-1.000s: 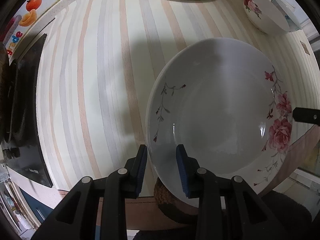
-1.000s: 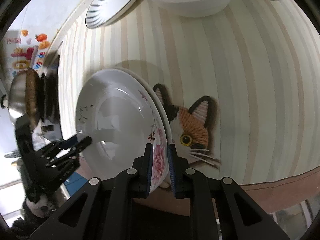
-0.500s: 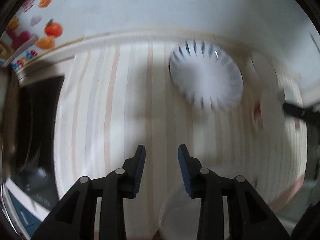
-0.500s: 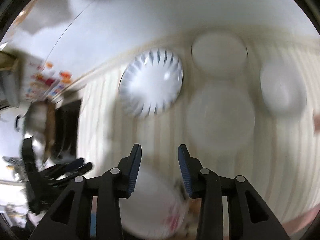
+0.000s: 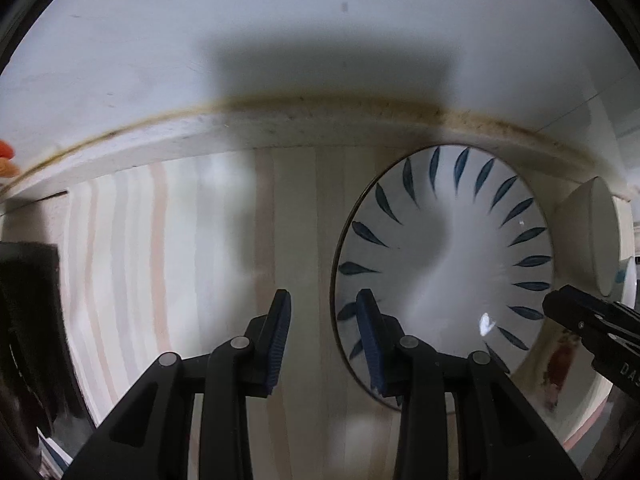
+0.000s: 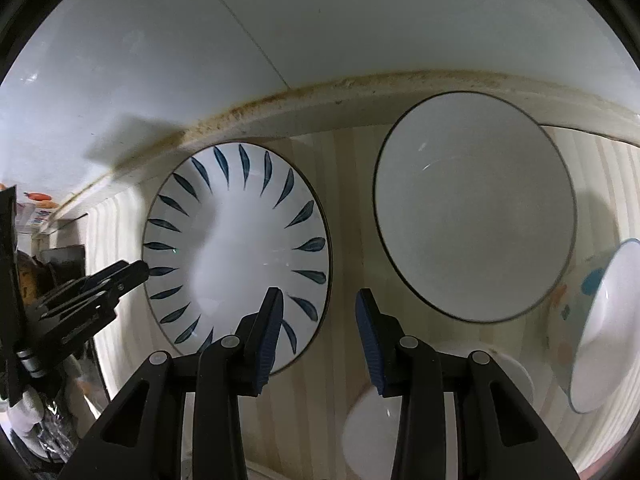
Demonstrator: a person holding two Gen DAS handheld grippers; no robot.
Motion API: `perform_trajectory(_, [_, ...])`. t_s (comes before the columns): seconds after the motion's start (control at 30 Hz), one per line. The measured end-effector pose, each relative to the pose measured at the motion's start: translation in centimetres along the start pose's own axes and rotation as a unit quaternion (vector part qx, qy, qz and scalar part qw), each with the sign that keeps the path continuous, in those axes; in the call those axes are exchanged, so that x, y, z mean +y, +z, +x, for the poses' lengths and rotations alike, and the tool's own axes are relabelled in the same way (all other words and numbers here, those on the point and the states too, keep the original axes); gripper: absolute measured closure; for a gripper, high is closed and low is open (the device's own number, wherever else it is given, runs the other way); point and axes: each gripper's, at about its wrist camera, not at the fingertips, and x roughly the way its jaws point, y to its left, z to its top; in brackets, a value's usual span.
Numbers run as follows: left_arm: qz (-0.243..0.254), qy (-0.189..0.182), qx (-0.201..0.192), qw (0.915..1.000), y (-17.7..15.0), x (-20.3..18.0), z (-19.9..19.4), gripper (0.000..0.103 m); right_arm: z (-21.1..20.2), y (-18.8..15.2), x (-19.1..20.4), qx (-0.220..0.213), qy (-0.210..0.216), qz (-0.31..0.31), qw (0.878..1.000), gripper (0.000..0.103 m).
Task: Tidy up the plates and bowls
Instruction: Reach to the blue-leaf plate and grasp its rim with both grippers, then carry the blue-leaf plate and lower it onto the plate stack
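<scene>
A counter covered with a cloth of pale cream, pink and grey stripes (image 5: 208, 264) ran to a white tiled wall (image 6: 360, 32), and the seam between them was stained brown (image 5: 320, 104). A black cooktop (image 5: 28, 320) sat at the left edge of the counter.

A shallow white ceramic bowl ringed with dark blue leaf strokes (image 6: 240, 248) lay upright on the cloth at the far side, close to the wall. To its right, and apart from it, stood a larger plain white bowl with a thin dark rim line (image 6: 476, 208). Farther right a white bowl with blue and orange dots on its outside (image 6: 592, 328) showed tilted at the frame's edge. A small plain white dish (image 6: 368, 420) lay nearer, partly hidden behind the right gripper's finger.

The left gripper (image 5: 324, 320) hung over the leaf-patterned bowl's left rim, jaws parted and gripping nothing, the rim showing between them. The right gripper (image 6: 318, 320) hung over the same bowl's right rim, its jaws having just opened and holding nothing. Whether either gripper touched the bowl could not be told.
</scene>
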Motion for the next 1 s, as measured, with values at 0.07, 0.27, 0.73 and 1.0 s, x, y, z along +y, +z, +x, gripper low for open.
perform_trajectory(0.07, [-0.002, -0.012, 0.012, 0.9999, 0.4, 0.1, 0.9, 0.069, 0.8, 0.3, -0.1, 0.004, -0.006, 0.003, 1.0, 0.066])
perform_trajectory(0.27, [0.001, -0.031, 0.004, 0.9995, 2.4, 0.2, 2.0, 0.073, 2.1, 1.4, -0.3, 0.001, -0.014, 0.006, 1.0, 0.089])
perform_trajectory(0.73, [0.017, -0.016, 0.005, 0.9997, 1.6, -0.1, 1.4, 0.081, 0.9, 0.8, 0.1, 0.013, 0.003, 0.003, 1.0, 0.093])
perform_trajectory(1.0, [0.028, -0.011, -0.015, 0.9994, -0.2, -0.6, -1.8, 0.081, -2.5, -0.2, 1.0, 0.007, 0.013, -0.017, 1.0, 0.093])
